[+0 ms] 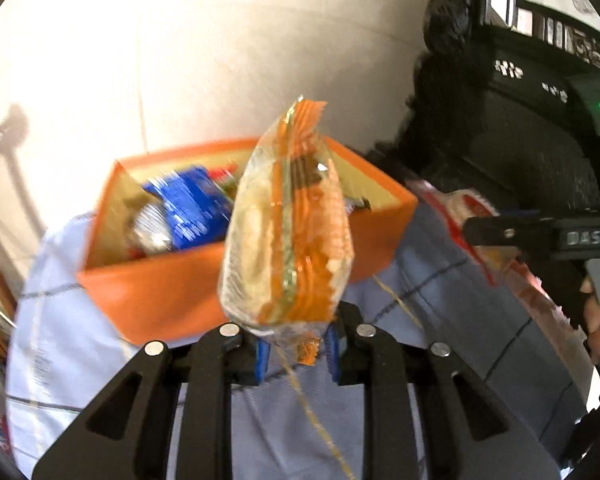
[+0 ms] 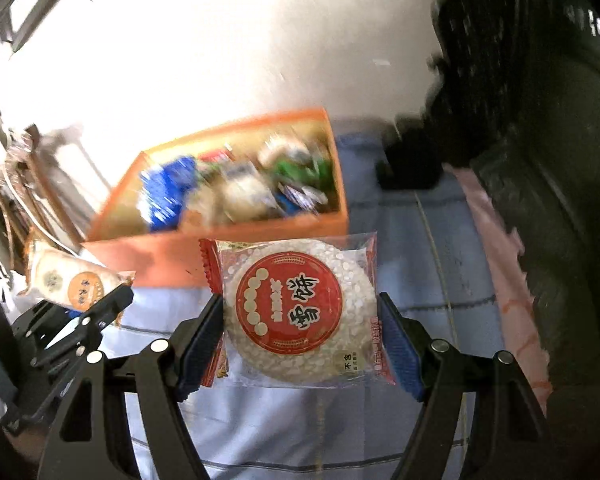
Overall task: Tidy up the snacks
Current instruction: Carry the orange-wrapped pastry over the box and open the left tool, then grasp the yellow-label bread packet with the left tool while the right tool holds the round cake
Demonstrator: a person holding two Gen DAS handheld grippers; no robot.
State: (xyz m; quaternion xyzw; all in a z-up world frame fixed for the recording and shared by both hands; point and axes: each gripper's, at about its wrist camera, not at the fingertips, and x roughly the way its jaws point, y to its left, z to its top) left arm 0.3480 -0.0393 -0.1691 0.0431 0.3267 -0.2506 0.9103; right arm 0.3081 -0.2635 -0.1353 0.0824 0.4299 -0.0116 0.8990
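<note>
**Both hands loaded, box waiting right in front**

So each gripper had its own snack at this point. The left gripper (image 1: 296, 354) had its jaws pressed nearly together on the bottom seam of an orange-striped cracker pack (image 1: 286, 236), so the pack stuck up and forward in the air, tilted a bit. Grabbing it by the crimped edge made sense to me: thin flap, easy to pinch, nothing inside gets crushed.

The right gripper (image 2: 302, 344) was doing the opposite. Its jaws stood wide and clamped the sides of a round rice cake pack (image 2: 300, 308) with the red label, held flat and face up. Wide item, wide grip, fair enough.

The orange box (image 1: 160, 296) sat on a pale blue checked cloth (image 1: 452, 280), already holding several blurry wrappers, including a blue packet (image 1: 192, 212). Both held snacks were off the cloth and just short of the box, so my guess is they were headed in there next. A pink cloth (image 2: 500, 264) lay off to the right.
</note>
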